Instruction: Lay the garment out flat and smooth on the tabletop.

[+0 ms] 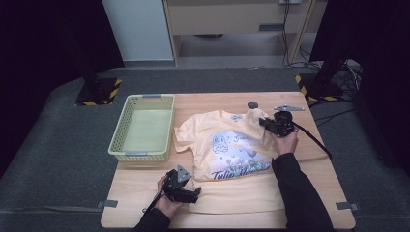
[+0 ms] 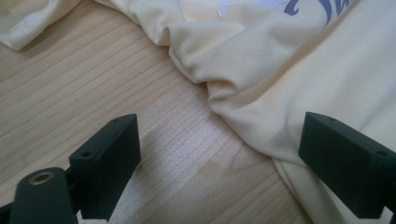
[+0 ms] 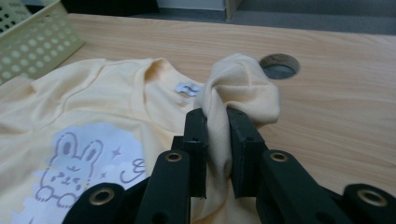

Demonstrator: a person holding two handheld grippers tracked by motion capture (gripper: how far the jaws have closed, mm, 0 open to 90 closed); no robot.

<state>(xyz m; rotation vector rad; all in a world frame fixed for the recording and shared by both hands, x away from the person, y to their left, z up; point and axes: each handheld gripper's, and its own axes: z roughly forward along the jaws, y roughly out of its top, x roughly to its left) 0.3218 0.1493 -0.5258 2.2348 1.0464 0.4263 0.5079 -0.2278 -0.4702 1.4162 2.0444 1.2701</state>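
At nine o'clock on the counter (image 1: 145, 193) stood an empty pale green basket (image 1: 143, 126). At seven o'clock the left gripper (image 1: 186, 193) rested with jaws wide apart, straddling the hem corner of the yellow rabbit-print T-shirt (image 1: 227, 154) without pinching it. The shirt lay spread across the middle. At two o'clock the right gripper (image 3: 217, 149) was clamped tight on the bunched sleeve (image 3: 243, 88), lifted off the wood beside a round hole (image 3: 279, 65). With the hem unheld, pulling the sleeve would likely drag and crumple the whole shirt; the thin pinch of cloth could also slip free.
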